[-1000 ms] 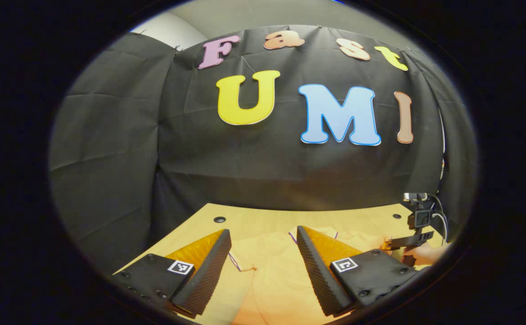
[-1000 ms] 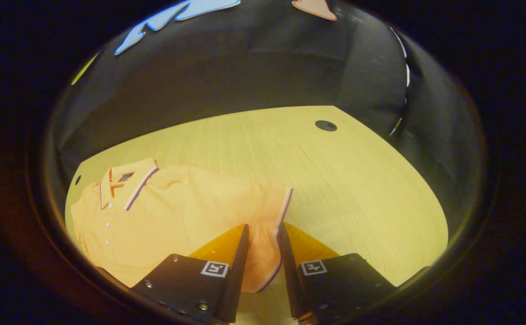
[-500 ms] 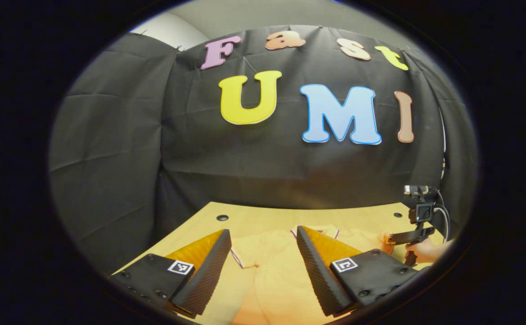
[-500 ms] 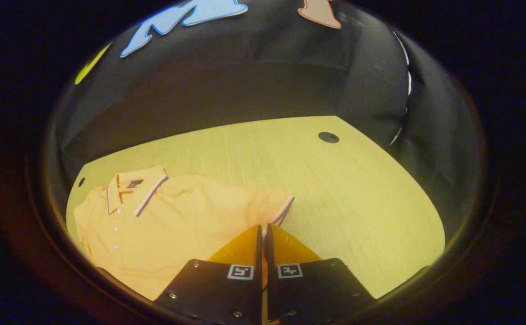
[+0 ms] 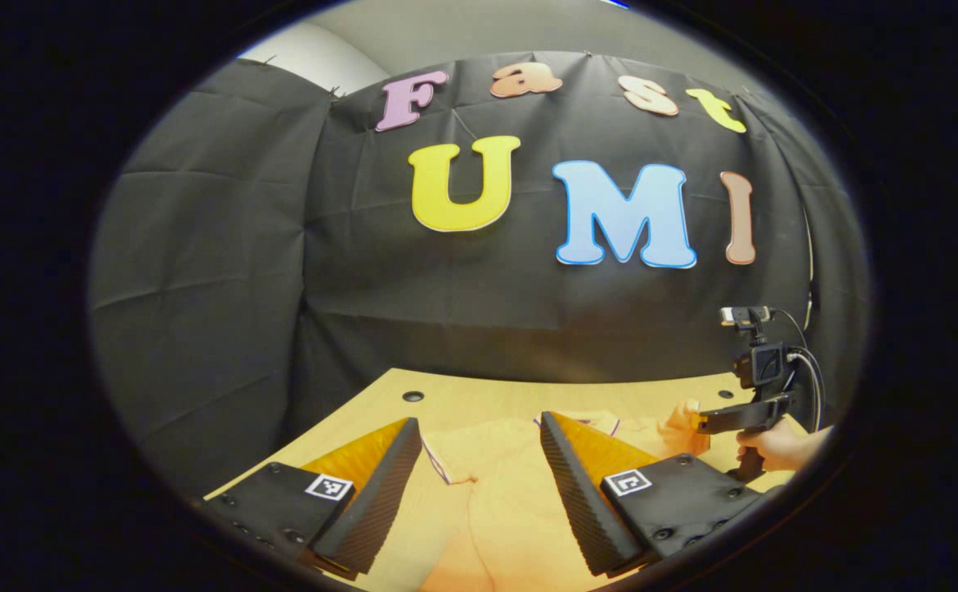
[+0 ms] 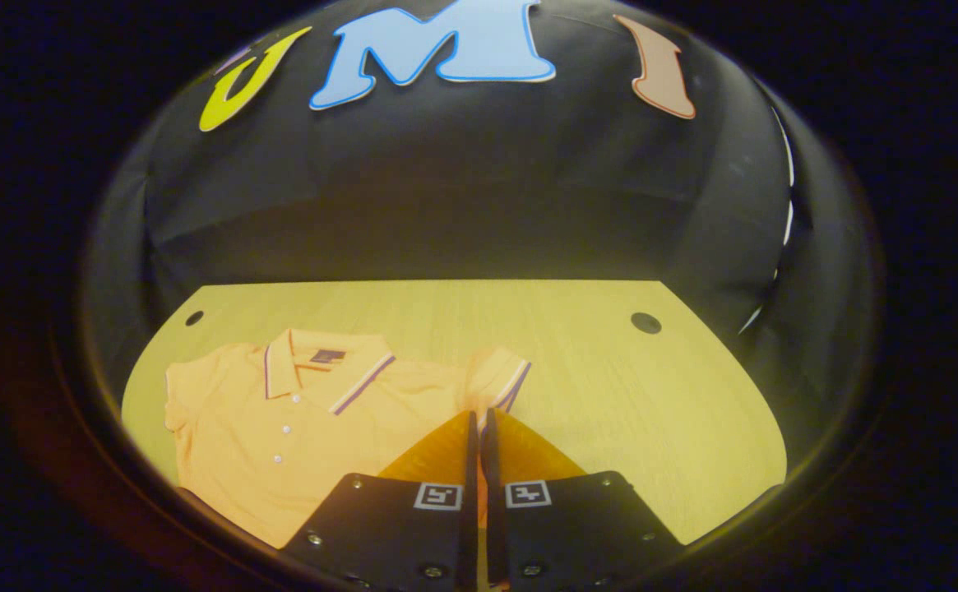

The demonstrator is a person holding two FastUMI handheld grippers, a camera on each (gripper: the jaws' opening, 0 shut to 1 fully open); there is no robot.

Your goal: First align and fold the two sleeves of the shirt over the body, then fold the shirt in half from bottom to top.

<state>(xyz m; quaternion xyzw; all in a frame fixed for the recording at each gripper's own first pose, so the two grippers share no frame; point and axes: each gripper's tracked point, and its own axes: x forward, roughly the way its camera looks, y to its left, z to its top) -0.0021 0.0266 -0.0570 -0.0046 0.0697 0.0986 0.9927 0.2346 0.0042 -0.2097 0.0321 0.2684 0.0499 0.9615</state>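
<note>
Orange polo shirt [image 6: 281, 436]: short-sleeved knit with purple-and-white striped trim on collar and sleeve cuffs and a row of small white buttons; it lies face up on the pale wood-grain worktop [image 6: 610, 395], collar toward the far edge, its body over the left part of the worktop in the right gripper view.
Collar [image 6: 326, 370]: lies flat and open, with a dark tag inside the neck, near the far left corner of the worktop.
Right sleeve [image 6: 499, 378]: its striped cuff stands raised off the worktop, pinched at the tips of the right tool; the cloth runs down between the two fingers.
Right tool [image 6: 479, 427]: clenched on the sleeve, both fingers pressed together with orange cloth between them; in the left gripper view it shows farther off by the right edge [image 5: 705, 423], held by a hand [image 5: 779, 444], with the sleeve bunched at its tip.
Left tool [image 5: 479, 460]: released, its fingers spread wide apart and gripping nothing; it hovers above the shirt, with a striped sleeve cuff [image 5: 437, 464] lying on the worktop between them.
Worktop: two small dark round holes sit near its far corners [image 6: 645, 322]; the right half is bare wood.
Backdrop: black cloth wall [image 5: 224, 271] behind the far edge.
</note>
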